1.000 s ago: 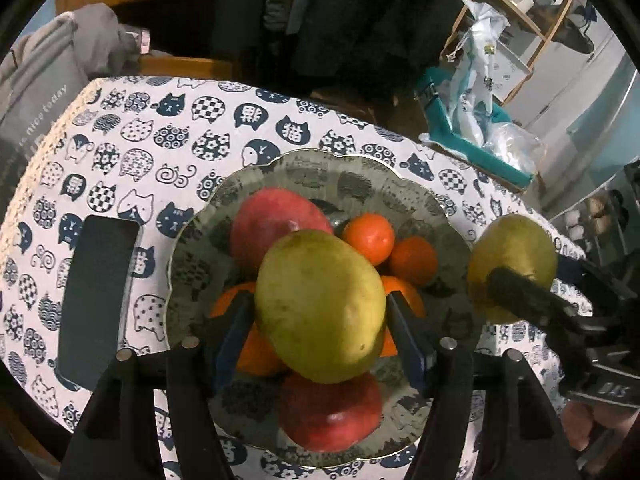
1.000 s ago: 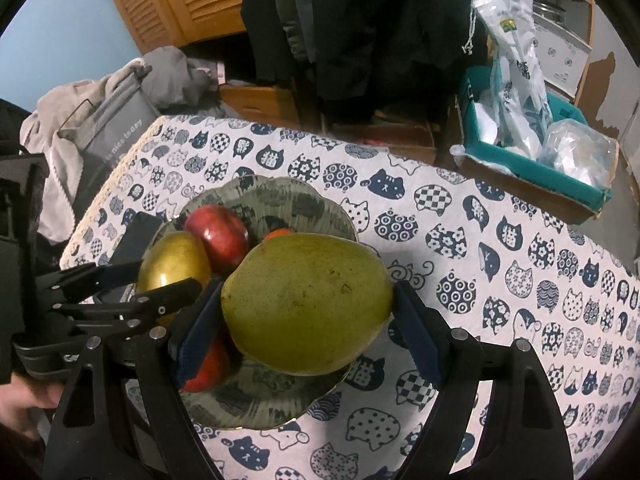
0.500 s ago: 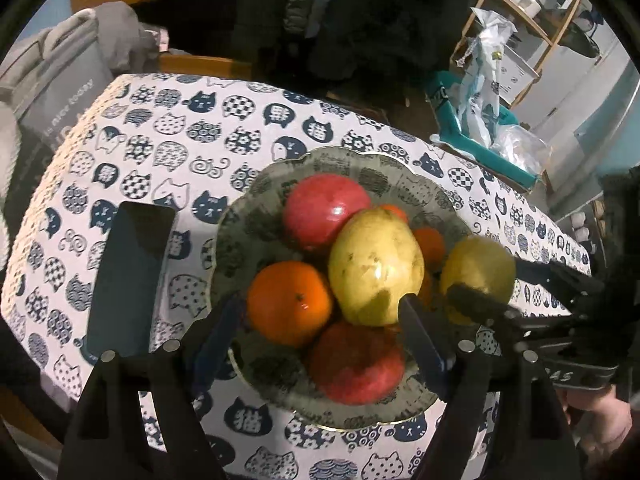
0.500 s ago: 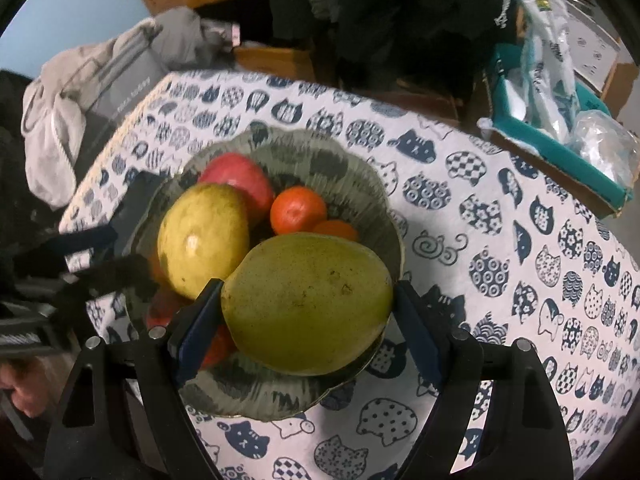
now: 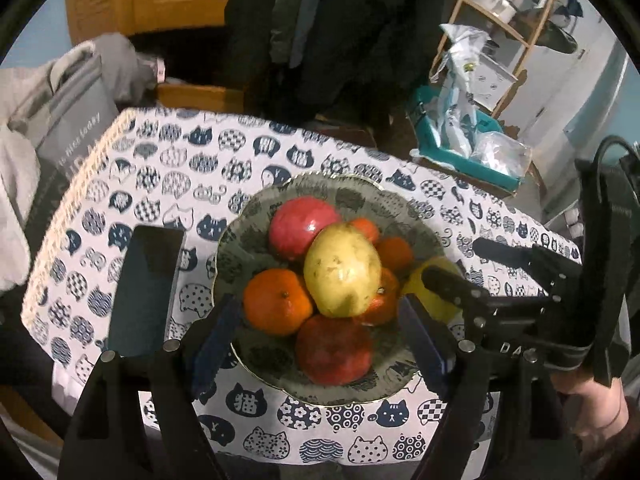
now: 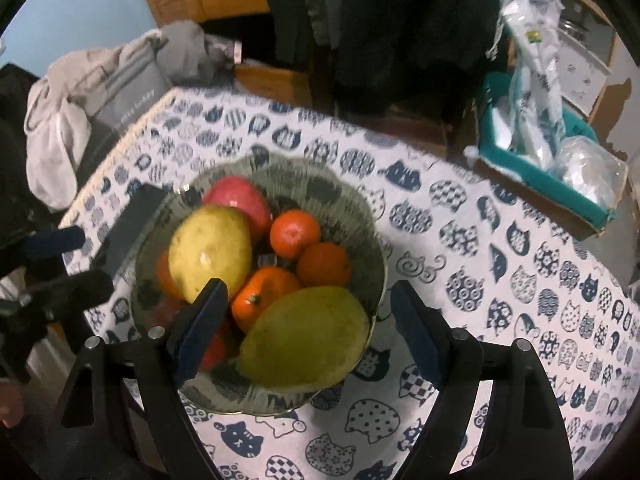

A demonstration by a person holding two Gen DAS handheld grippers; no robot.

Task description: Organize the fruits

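A cat-print cloth (image 6: 500, 264) covers the bench under the fruit bowl (image 6: 360, 216), coats (image 5: 340, 32) hanging behind; both grippers' jaws stand wide, empty.

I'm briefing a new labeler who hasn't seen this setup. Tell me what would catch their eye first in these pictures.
First, the bowl heaped with fruit at the middle of the cat-print tablecloth: a big yellow pear on top, red apples and oranges round it. A second green pear lies at the bowl's near edge, between the right gripper fingers, which stand apart from it. A dark phone lies left of the bowl.
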